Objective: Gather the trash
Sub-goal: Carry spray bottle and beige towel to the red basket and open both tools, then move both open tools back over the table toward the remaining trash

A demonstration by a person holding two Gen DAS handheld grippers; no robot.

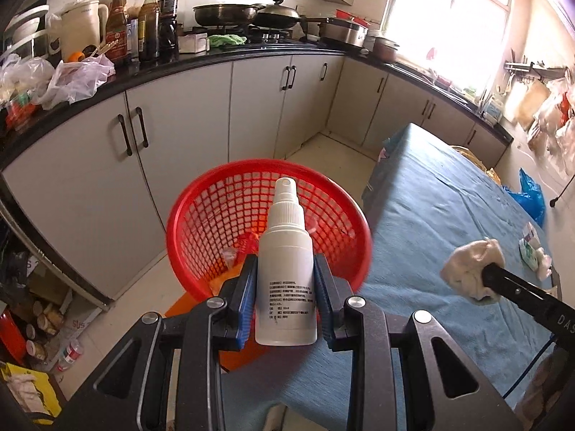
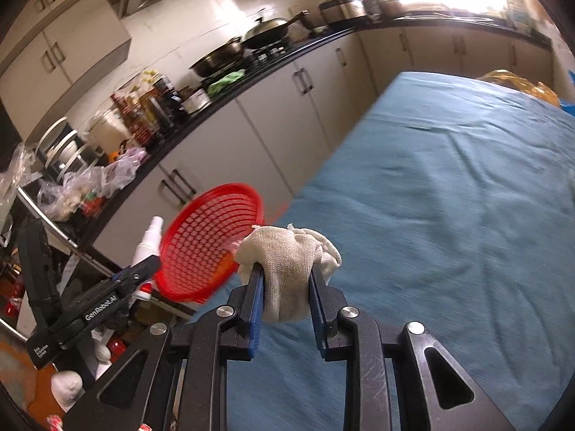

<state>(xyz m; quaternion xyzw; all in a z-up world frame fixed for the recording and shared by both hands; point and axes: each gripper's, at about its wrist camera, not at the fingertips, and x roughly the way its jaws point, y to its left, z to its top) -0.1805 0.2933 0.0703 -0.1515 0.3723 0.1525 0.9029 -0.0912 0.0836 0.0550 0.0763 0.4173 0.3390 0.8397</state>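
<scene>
My left gripper is shut on a white spray bottle and holds it upright just in front of a red mesh basket, which has some scraps at its bottom. My right gripper is shut on a crumpled beige cloth above the blue-covered table. In the left wrist view the cloth shows at the right on the right gripper's tip. In the right wrist view the left gripper with the bottle is beside the basket.
A small packet and wad lie on the table's far right. A blue bag sits beyond the table. Grey cabinets under a cluttered black counter run behind the basket. Jars and boxes crowd the floor at left.
</scene>
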